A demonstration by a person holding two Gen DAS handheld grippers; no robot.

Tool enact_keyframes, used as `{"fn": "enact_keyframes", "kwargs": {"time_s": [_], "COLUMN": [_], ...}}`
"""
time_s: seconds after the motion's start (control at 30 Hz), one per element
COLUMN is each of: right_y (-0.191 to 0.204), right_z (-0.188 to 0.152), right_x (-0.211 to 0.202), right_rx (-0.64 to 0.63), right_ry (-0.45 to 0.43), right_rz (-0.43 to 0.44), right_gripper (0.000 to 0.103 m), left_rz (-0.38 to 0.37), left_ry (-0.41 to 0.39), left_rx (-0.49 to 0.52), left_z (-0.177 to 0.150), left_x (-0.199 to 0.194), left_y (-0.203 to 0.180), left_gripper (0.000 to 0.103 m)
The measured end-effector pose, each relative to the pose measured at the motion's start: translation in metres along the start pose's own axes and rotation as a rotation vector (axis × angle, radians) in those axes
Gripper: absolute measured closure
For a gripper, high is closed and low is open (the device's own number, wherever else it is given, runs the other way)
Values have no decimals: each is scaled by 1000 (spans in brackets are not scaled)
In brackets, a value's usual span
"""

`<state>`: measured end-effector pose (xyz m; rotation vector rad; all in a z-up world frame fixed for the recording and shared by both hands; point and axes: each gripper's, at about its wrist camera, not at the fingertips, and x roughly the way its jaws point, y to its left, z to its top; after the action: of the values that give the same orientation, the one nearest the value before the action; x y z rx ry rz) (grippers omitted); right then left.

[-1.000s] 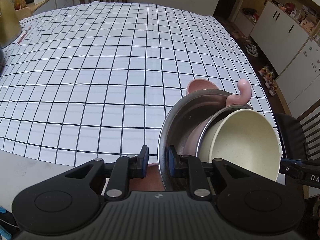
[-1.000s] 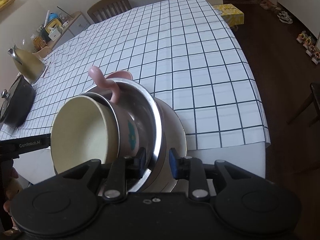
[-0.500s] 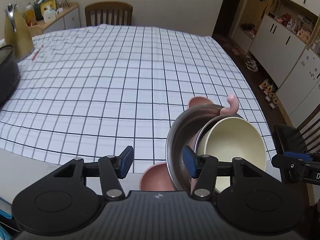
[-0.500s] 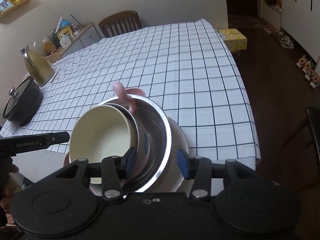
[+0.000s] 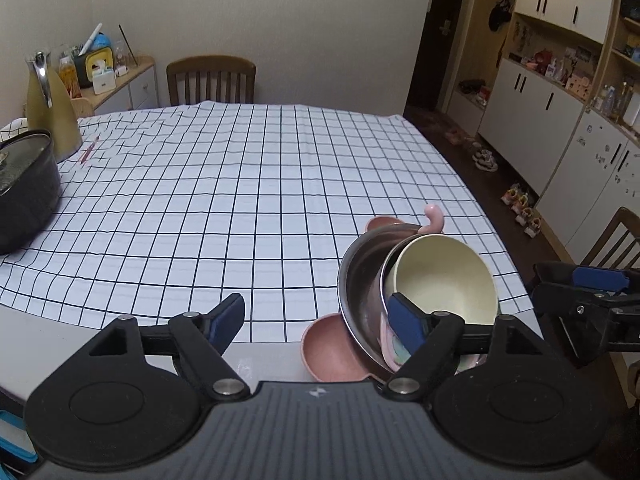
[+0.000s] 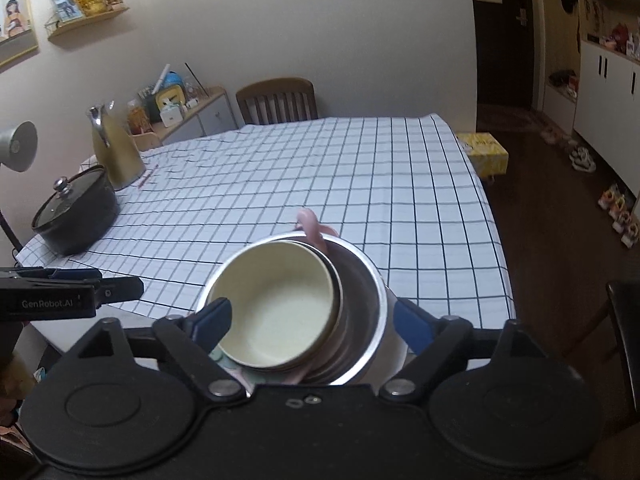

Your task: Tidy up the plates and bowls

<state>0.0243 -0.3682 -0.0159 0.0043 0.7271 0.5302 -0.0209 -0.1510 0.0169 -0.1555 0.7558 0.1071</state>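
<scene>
Both claws spread wider, gripping nothing: the left gripper (image 5: 320, 320) and right gripper (image 6: 308, 320) flank a smooth cream bowl (image 6: 276, 308) nested, tilted, in a shiny steel bowl (image 6: 360, 304). The stack sits at the near edge of the grid-checked tablecloth (image 5: 240, 200); beyond stands a lidded black pot (image 6: 76, 216).

Soft, even indoor light falls on the checked tablecloth (image 5: 248, 200), which is the brightest area in both views. Beyond its right edge the floor sinks into dimness. Grid lines bow outward near the edges. Corners darken. Focus is sharp, without motion blur.
</scene>
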Motion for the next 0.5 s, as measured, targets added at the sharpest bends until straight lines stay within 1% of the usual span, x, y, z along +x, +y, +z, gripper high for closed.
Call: {"fn": "enact_keyframes", "kwargs": {"time_s": [0.07,0.13,0.2,0.23,0.5], "right_y": [6,11,17,18,36], "right_z": [-1,-2,-4,-5,-14], "right_x": [-6,-11,-16,-18,-32], "right_rx": [-2,1,1,2,-7], "right_ry": [-21,-38,-62,-70,-122], "right_rz": [-8,-15,-23,-21,-34], "right_gripper": [4,0,0,0,0], "left_rz": [-2,0,-8,-16,-27], "left_ry": [-12,-29,-41,-44,-66], "left_rx": [9,18,13,5,-28], "left_z": [-2,-6,-9,-10,-24], "left_x": [-7,-15,-21,-24,-48], "left_y": [1,3,7,10,24], "left_gripper": [22,17,4,2,1]}}
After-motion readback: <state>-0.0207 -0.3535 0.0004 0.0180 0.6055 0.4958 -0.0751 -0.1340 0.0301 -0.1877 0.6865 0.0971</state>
